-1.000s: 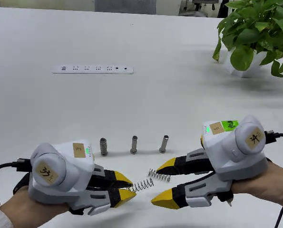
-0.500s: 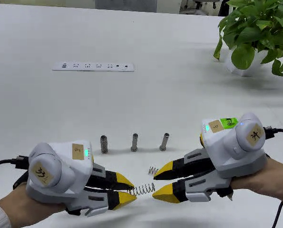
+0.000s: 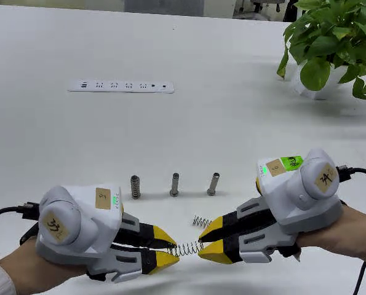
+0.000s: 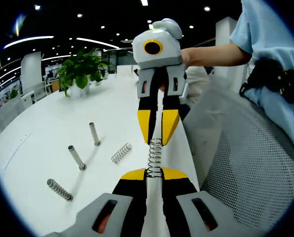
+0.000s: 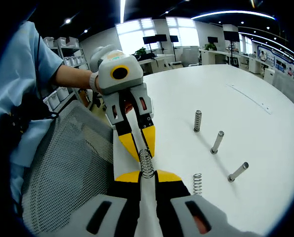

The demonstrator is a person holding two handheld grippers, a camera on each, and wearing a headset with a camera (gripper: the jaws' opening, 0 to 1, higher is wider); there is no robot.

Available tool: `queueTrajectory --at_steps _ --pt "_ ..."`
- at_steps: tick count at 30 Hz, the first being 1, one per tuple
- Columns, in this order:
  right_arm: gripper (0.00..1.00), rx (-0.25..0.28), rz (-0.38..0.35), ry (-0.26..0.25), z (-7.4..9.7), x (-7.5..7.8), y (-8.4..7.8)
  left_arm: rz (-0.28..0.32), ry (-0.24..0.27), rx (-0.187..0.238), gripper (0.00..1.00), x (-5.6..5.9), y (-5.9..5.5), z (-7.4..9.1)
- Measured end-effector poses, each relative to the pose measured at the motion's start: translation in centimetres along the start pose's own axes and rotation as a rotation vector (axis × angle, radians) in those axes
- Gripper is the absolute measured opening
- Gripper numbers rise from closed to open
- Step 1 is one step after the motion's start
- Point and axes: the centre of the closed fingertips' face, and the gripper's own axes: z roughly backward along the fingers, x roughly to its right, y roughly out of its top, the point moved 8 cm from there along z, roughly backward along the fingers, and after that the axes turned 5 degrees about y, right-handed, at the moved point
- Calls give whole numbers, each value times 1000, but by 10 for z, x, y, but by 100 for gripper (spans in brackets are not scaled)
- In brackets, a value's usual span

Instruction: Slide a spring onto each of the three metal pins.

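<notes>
**A:** Where is the spring (image 3: 186,248) right now?

**B:** It's in the air between the two claws, low over the bench (image 3: 232,92) and in front of the pins. The left claw (image 3: 167,251) is nearly shut, pinching one end. The right claw (image 3: 208,239) is nearly shut on the other end.

**A:** So what's the danger?

**B:** Two grips on one soft coil. If the hands pull apart or twist, I'd expect it to stretch or kink. If one claw lets go under tension, the spring may whip round or jump off the near edge. Each claw has only the end coils, so the hold looks thin.

**A:** And the pins?

**B:** The left pin (image 3: 135,186) already wears a spring. The middle pin (image 3: 175,184) and right pin (image 3: 213,184) are bare. They look free-standing, so a bump could topple them. The loose spring (image 3: 201,220) lies near the right pin and could be nudged away.
</notes>
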Motion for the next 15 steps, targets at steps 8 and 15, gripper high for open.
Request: queueTrajectory --at_steps 8,15 --pt "12 -14 22 -9 2 -2 4 11 2 -6 9 1 1 -2" --pt "12 -24 54 -23 3 -5 12 34 3 -20 9 2 1 -6"
